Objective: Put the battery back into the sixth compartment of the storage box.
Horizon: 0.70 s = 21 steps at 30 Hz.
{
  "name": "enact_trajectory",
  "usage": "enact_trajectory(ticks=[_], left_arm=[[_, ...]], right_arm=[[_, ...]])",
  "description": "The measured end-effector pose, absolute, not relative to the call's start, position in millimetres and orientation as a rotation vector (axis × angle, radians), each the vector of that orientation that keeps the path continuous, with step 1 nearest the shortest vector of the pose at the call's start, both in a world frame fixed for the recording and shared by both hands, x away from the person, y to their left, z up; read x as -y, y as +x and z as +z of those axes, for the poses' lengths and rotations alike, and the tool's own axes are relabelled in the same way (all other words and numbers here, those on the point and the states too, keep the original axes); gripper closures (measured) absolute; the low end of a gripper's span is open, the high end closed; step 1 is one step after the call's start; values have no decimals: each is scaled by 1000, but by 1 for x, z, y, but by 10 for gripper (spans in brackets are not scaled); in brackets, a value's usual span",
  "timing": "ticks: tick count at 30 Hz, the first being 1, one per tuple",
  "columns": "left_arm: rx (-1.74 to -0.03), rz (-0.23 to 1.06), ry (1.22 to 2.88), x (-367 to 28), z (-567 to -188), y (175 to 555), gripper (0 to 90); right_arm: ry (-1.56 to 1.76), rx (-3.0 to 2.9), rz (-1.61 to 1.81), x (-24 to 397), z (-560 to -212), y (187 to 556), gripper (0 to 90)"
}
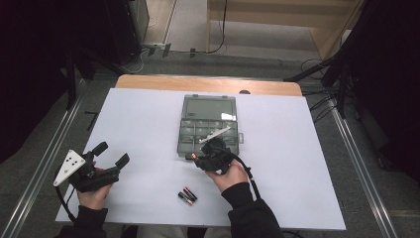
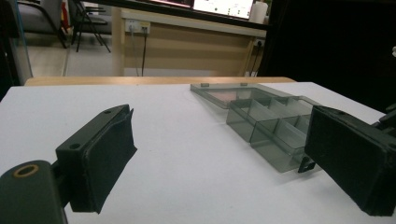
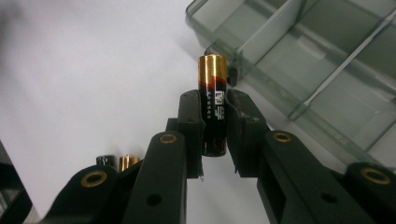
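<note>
Right gripper fingers are clamped on a black-and-gold cylindrical battery, held at centre frame beside the translucent grey compartment box. Not yet deposited. Two similar batteries remain on the white bench. Left gripper fingers spread, empty.

High view: set above the near edge of the table, facing forward and down, far enough to take in the whole top with the compartment box near its middle. Left gripper view: low over the table, well left of the box, facing across to it. Right gripper view: close beside the box, looking steeply down. Shared by all three: the box and the white surface around it.
</note>
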State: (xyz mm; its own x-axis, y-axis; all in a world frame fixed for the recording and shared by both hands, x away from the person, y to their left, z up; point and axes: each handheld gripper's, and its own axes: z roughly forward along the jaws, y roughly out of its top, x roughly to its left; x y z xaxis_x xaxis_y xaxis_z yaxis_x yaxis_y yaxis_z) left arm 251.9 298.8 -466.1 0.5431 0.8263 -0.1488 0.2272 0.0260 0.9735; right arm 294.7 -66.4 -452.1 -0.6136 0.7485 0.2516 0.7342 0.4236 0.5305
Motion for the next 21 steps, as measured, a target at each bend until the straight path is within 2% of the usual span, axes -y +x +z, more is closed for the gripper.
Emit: enact_trajectory(ticks=[21], left_arm=[[-944, 587, 1511, -300, -466, 252, 80]], right_arm=[[1632, -2392, 1225, 80, -457, 318, 778]])
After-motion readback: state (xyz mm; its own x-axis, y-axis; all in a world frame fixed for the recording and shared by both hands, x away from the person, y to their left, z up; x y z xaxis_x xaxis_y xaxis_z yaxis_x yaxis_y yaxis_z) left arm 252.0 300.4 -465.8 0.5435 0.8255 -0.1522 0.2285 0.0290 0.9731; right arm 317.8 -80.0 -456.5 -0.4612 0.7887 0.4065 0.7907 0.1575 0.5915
